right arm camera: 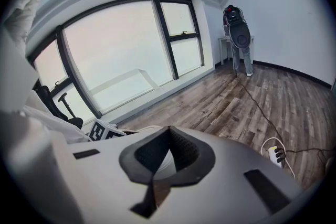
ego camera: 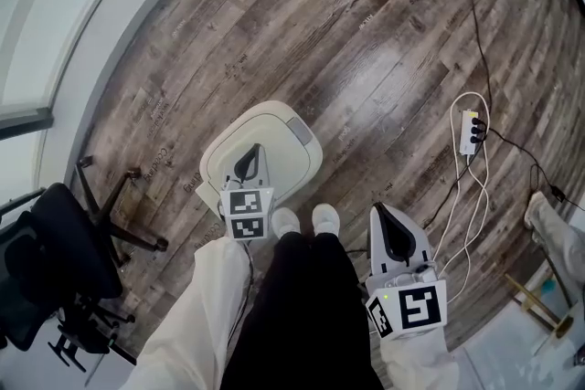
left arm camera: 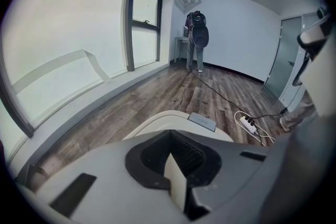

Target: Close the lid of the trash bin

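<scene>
One closed trash bin, two claws pinched together.

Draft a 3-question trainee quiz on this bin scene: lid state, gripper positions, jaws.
1. Which gripper is above the trash bin in the head view? A: left. B: right. C: neither.
2. True or false: the bin's lid stands open.
3. Missing word: the left gripper and the right gripper each have their jaws ___, with nothing held.

Key: 1 A. 2 false, the lid lies flat on the bin. 3 shut.
</scene>
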